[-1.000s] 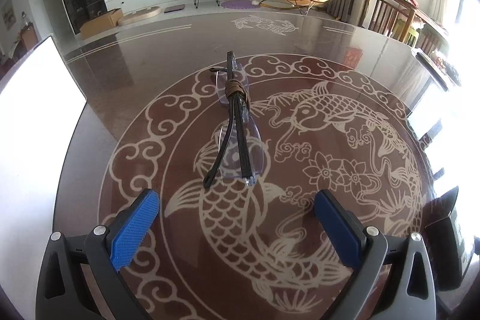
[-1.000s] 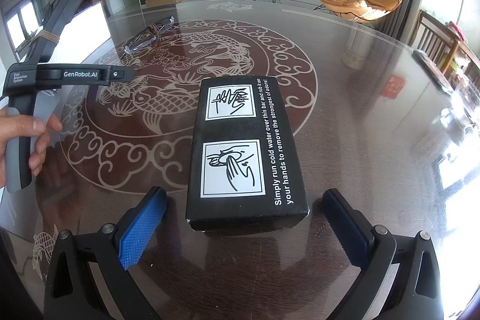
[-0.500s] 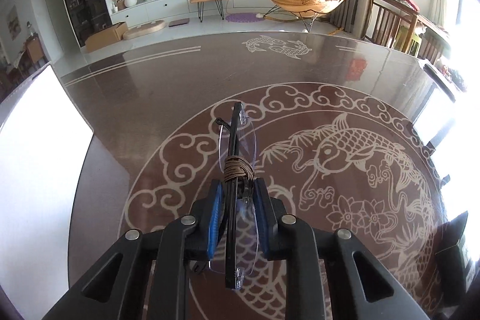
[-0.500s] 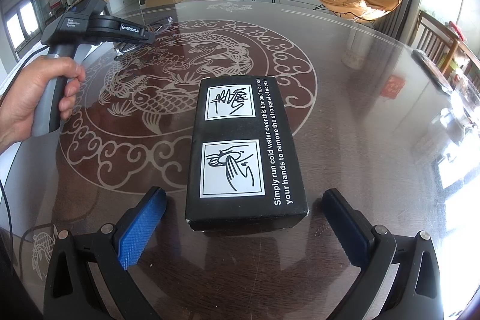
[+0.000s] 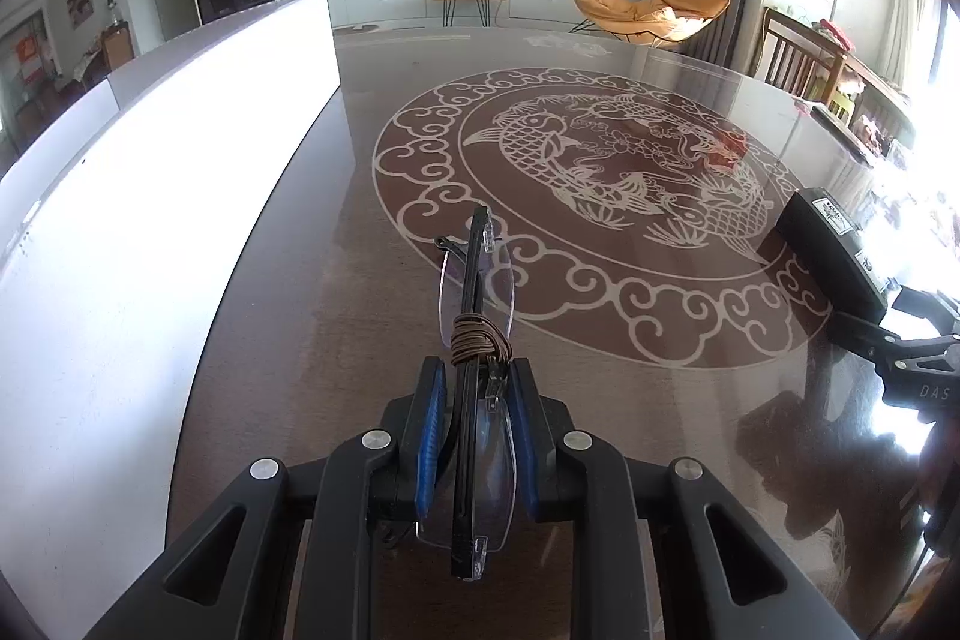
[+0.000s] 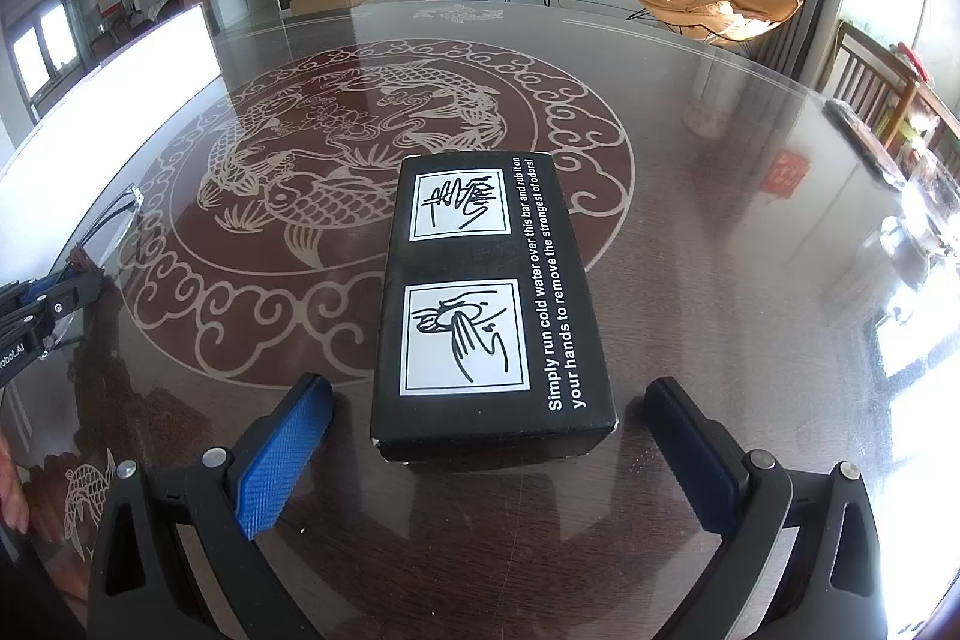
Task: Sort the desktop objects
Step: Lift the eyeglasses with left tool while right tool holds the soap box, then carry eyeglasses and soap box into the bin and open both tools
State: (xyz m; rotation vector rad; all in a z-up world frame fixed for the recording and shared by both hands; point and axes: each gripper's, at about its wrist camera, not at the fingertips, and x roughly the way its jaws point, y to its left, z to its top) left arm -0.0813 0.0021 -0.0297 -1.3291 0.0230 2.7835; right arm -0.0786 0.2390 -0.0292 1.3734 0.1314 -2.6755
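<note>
On the fish-patterned table (image 6: 690, 148) we count one pair of folded glasses (image 5: 477, 316), one black box (image 6: 489, 304), one white panel (image 5: 150, 196) and two grippers, the left gripper (image 5: 474, 436) and the right gripper (image 6: 486, 466).

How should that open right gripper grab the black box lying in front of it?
By its two long sides, coming straight on from the near end. The box lies flat with its length running away from the right gripper, between the open fingers, and looks narrower than their gap, so they could probably slide along both sides and squeeze.
</note>
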